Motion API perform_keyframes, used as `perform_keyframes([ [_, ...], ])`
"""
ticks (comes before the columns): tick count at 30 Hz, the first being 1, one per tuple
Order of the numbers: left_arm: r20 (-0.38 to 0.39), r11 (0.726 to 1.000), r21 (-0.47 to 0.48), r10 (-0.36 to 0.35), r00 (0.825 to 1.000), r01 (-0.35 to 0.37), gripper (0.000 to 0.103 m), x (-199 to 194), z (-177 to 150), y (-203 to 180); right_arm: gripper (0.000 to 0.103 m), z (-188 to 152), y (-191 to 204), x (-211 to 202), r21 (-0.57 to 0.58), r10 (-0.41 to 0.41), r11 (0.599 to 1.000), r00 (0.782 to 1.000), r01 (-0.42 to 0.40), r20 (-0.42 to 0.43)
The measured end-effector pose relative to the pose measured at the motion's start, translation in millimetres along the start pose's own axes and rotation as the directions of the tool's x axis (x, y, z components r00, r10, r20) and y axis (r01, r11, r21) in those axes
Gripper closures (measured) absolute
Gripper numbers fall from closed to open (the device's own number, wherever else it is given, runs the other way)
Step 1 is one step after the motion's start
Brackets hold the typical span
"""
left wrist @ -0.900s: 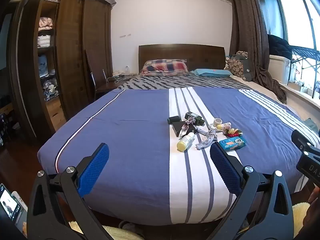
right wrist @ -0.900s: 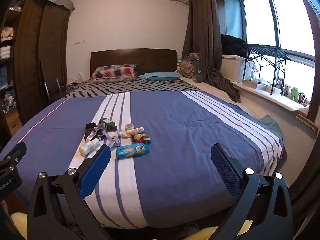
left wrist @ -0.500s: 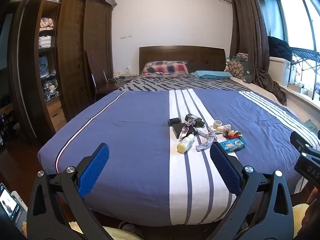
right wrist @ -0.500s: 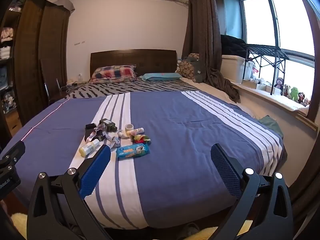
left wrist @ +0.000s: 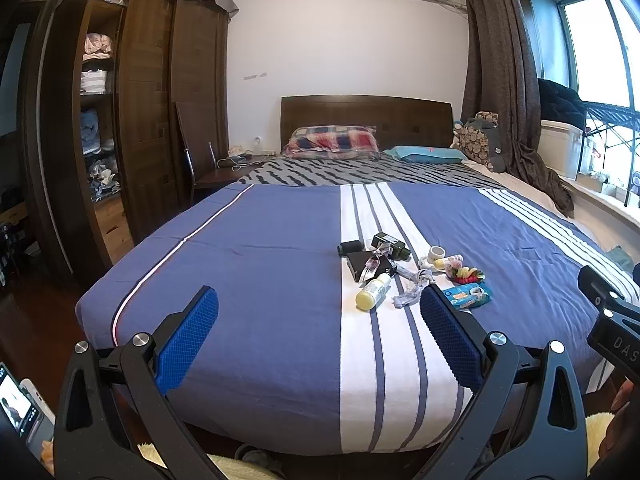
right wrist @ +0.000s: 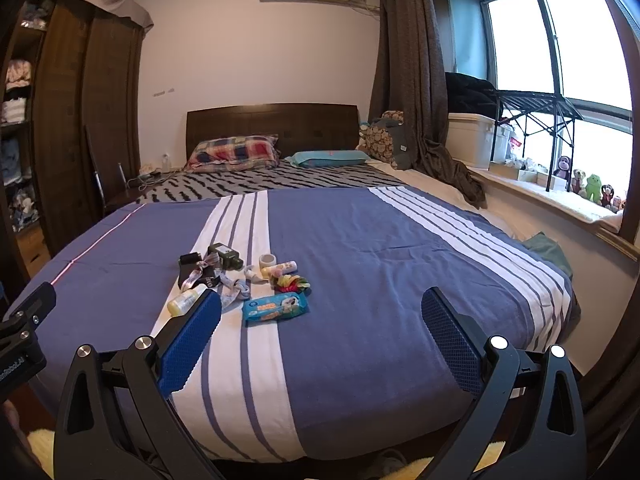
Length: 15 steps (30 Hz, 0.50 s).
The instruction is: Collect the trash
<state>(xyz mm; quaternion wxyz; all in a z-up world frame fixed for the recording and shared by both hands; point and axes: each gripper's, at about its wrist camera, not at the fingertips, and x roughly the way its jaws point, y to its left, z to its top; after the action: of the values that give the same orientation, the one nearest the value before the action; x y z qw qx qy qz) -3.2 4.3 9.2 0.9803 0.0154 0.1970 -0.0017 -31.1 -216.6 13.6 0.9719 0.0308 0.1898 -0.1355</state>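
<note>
Your left gripper (left wrist: 318, 332) and right gripper (right wrist: 320, 332) both hang with jaws wide and empty at the foot of the bed (left wrist: 260, 280); the trash pile (left wrist: 400, 276) lies on the white stripe, centre-right in the left view, centre-left in the right.

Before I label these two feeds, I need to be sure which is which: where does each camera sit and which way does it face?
Left wrist: on the left gripper, at the foot of the bed, facing the headboard; open blue fingers show, and the right gripper's body at the right edge.
Right wrist: on the right gripper, further toward the window; open, empty.
Shared: the trash pile, both pillows, the air conditioner.
</note>
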Motion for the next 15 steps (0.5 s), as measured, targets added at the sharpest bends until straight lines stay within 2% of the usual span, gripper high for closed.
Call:
perform_keyframes([
  [15,0.009,1.000,0.002,0.000,1.000,0.000,0.007,-1.4,3.0,0.5,0.003,1.8,5.0,-1.4,-0.008,0.014,1.000,1.000,-0.014,0.009],
])
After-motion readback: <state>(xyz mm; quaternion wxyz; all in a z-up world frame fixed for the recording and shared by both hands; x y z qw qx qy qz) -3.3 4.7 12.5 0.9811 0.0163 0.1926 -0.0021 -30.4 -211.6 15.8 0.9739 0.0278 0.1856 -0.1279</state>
